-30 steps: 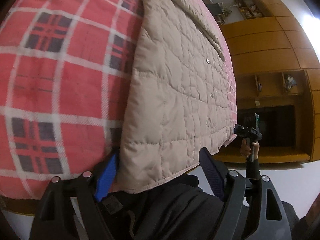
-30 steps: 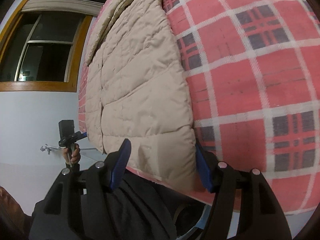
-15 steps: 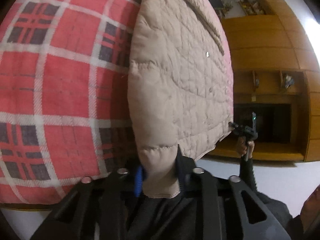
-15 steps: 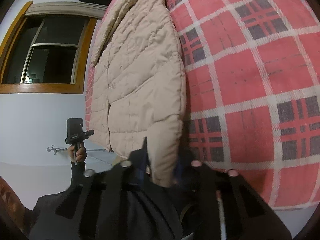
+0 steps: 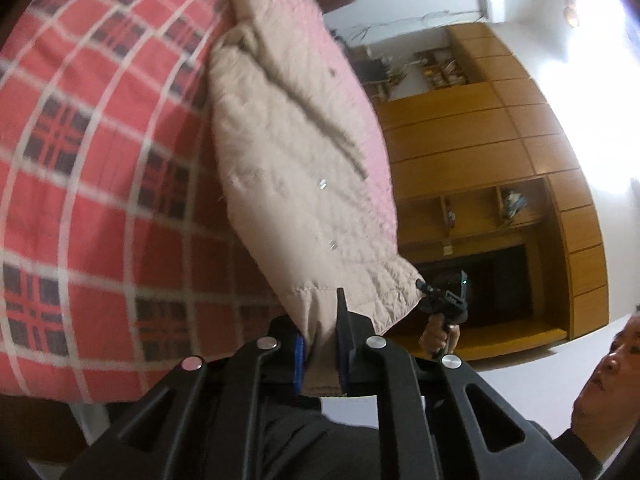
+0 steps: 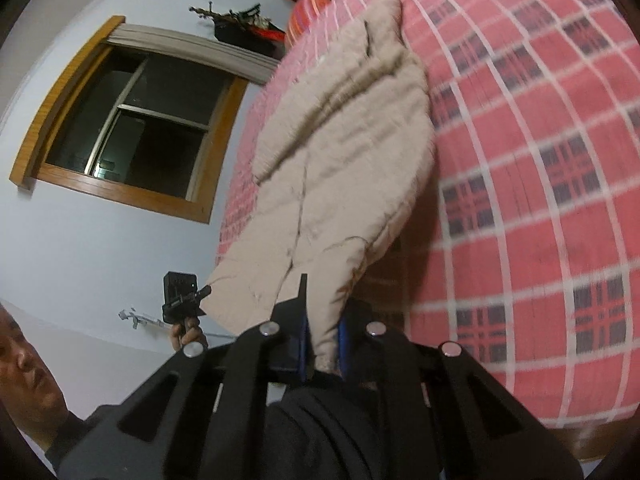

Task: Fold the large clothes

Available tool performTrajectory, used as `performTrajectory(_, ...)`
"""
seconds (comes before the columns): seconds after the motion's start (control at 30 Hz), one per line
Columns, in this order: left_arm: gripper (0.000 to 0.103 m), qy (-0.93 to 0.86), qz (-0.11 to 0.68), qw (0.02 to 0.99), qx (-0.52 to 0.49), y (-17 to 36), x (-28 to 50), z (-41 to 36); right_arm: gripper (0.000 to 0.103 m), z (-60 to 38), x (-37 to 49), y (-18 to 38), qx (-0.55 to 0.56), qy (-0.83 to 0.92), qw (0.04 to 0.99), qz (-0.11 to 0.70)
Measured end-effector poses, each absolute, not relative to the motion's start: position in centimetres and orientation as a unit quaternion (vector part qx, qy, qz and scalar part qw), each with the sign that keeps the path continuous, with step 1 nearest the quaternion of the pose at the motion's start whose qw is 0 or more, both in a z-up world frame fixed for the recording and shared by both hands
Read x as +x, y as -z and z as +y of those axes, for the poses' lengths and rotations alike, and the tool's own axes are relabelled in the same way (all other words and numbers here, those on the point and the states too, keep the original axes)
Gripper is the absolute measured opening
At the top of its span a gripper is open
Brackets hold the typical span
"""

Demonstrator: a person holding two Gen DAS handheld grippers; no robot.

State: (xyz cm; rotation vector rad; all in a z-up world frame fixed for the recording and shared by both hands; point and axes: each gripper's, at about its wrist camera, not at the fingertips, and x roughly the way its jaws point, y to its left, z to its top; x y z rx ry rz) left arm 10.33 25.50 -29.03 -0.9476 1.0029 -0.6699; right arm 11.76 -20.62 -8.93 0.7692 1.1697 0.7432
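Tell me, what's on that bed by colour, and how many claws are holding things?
Beige: 1, the quilted coat.
Red plaid: 1, the blanket under it.
Black claws: 2, the left claw and the right claw, each shut on a corner of the coat's hem.
Total: 4.

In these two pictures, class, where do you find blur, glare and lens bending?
Left wrist view: the checked blanket is smeared by motion, and bright glare washes out the top right corner. Right wrist view: the blanket's white lines bow like a barrel, and the coat looks soft.
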Motion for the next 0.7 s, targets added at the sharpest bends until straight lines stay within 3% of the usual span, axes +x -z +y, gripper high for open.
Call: performTrajectory(0.7, 0.012, 0.264, 0.433, 0.735, -0.45, 27.2, 21.9, 29.5, 0.01, -19.9, 23.3, 7.6, 0.351, -0.284, 0.736, 0.504)
